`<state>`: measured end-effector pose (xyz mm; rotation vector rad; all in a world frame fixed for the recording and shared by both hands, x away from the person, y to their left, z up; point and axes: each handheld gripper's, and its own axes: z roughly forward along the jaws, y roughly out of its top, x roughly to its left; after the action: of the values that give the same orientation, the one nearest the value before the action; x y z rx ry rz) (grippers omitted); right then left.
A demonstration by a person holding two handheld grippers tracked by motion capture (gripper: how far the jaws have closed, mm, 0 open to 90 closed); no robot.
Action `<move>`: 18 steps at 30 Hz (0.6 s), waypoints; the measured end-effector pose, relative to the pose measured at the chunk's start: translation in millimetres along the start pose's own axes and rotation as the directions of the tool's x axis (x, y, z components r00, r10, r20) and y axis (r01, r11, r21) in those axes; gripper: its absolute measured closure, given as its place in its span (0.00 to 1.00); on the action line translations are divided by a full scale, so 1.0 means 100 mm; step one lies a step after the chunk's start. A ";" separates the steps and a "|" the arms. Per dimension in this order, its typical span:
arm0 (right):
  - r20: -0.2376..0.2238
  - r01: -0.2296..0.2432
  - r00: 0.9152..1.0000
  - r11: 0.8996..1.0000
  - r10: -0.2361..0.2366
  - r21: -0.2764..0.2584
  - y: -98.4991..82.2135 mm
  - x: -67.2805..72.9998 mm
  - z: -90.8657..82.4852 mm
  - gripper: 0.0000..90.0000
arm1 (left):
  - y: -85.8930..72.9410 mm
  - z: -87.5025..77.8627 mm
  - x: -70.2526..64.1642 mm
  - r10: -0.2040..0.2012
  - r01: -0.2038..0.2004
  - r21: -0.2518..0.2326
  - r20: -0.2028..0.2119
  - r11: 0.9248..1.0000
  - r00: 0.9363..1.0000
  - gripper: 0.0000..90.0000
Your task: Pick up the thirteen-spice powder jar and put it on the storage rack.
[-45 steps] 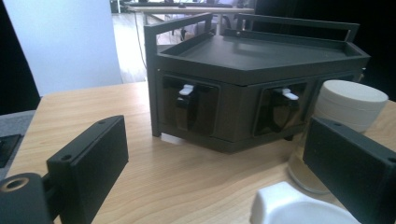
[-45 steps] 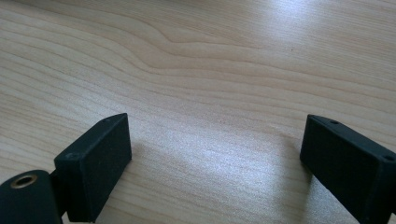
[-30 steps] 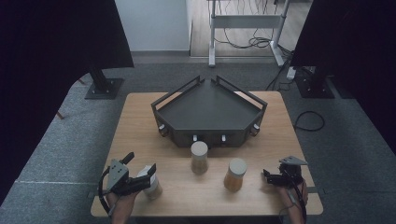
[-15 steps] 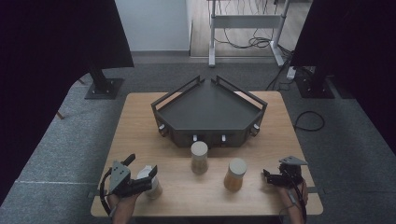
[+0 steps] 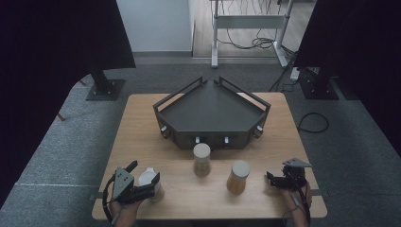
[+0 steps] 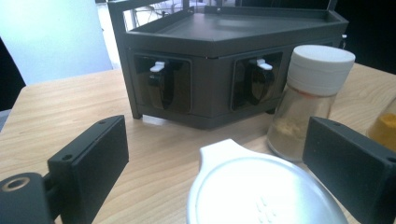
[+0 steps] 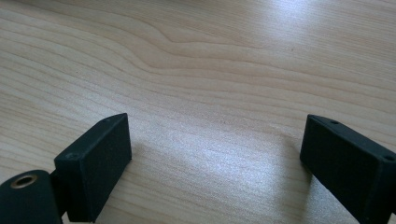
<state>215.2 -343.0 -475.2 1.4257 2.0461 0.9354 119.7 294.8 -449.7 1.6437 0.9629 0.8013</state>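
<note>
- Wooden table (image 5: pixel 142 142) on grey carpet, dark drapes either side.
- Left gripper (image 5: pixel 150 185): jaws wide, straddling a white-lidded shaker (image 6: pixel 261 191) at the near left edge; pads stand clear of it, so nothing is gripped.
- Right gripper (image 5: pixel 270 179): jaws wide, empty, above bare wood near right.
- Two capped jars mid-table: pale jar (image 5: pixel 202 159), yellow jar (image 5: pixel 238 176).
- Black rack (image 5: pixel 213 113) beyond them, tray bare.
- Risk, judged: closing off-centre on the smooth lid may tip or squirt the shaker towards the table edge.
</note>
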 end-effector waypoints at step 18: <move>0.000 0.000 1.000 1.000 0.000 0.000 0.00 0.00 0.00 0.09 | -0.15 -0.09 -0.06 -0.005 0.005 0.018 -0.007 1.000 1.000 0.07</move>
<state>215.1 -343.0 -475.2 1.4252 2.0465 0.9354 106.4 295.6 -462.3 1.6537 0.9816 0.7977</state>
